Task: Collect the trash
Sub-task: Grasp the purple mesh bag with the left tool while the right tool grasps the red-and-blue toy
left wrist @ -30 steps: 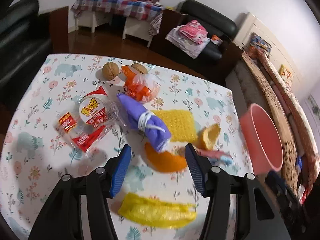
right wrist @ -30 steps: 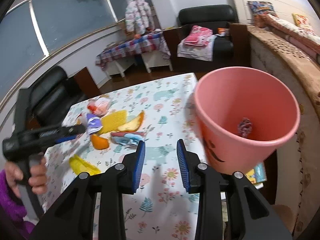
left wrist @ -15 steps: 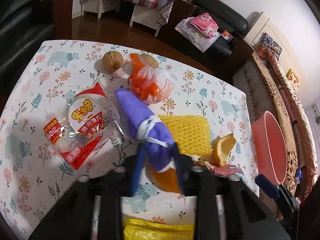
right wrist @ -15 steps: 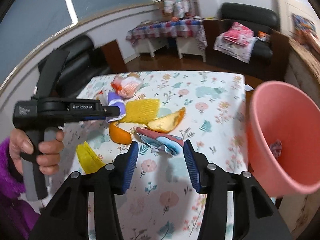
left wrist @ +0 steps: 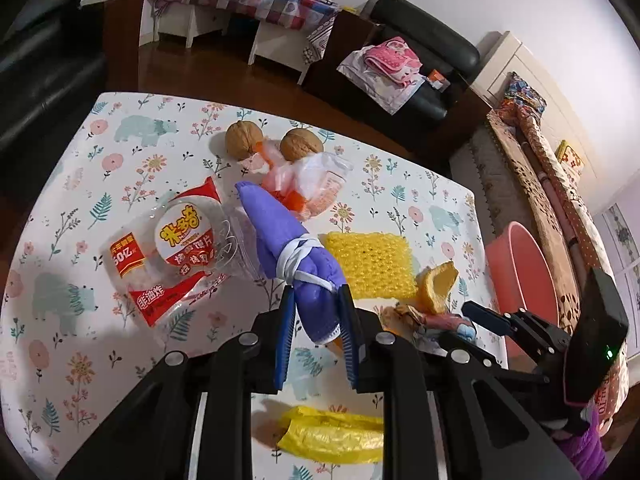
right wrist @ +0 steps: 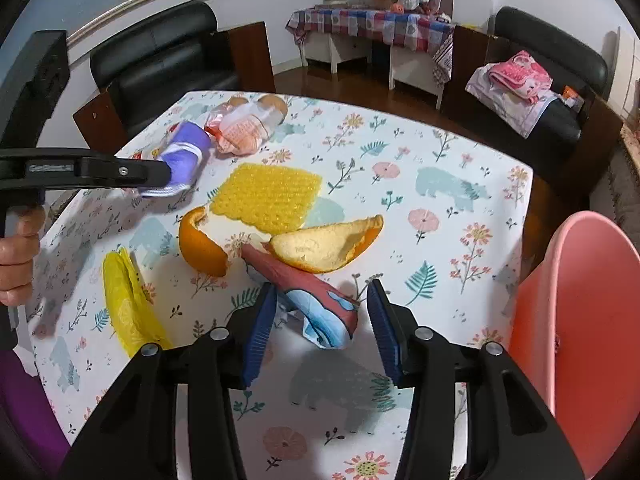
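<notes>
The clear snack bag point(left wrist: 176, 252) on the table carries yellow Chinese characters reading "米多奇" in a white circle, "50亿" on a red-and-yellow tag at its left, and "非油炸" in white on the red corner below. Smaller red characters under the circle are too distorted to read.

A soft purple cloth bundle tied with white string point(left wrist: 298, 256) lay on the white tablecloth printed with flowers and teal bears point(left wrist: 132, 152), beside a knobbly yellow foam net point(right wrist: 266, 196).
</notes>
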Motion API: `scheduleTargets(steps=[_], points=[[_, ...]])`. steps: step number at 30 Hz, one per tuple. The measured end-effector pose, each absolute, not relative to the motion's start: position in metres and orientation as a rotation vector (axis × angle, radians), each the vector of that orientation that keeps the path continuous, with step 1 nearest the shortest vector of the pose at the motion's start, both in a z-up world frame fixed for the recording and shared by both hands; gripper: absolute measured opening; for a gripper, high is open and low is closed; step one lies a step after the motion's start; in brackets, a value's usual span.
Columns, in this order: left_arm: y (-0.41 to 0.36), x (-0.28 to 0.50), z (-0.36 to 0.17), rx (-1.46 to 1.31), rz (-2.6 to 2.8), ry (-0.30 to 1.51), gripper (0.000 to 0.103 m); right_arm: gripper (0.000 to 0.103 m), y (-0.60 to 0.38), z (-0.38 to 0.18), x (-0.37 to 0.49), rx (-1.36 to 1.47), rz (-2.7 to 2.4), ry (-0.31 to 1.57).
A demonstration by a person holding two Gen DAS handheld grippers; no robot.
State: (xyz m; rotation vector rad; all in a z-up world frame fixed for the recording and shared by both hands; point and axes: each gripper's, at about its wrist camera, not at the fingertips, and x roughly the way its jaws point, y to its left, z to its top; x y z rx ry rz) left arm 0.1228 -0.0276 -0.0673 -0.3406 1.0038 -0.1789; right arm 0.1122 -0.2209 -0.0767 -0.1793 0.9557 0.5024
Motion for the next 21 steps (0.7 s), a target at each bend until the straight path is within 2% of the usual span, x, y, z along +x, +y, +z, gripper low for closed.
scheduleTargets(steps=[3,6,21], points=[[-0.025,0.118,-0.064,-0.348,-0.188,0.996,0.02,0.031,-0.221,-0.079,0.11,-0.162,0.507,0.969],[-0.024,0.113,-0.06,-0.345,-0.191,0.988,0.021,0.024,-0.22,-0.077,0.101,-0.147,0.499,0.961],[-0.037,0.075,-0.039,-0.273,-0.245,0.941,0.021,0.024,-0.24,-0.058,0.046,0.021,0.387,0.902]])
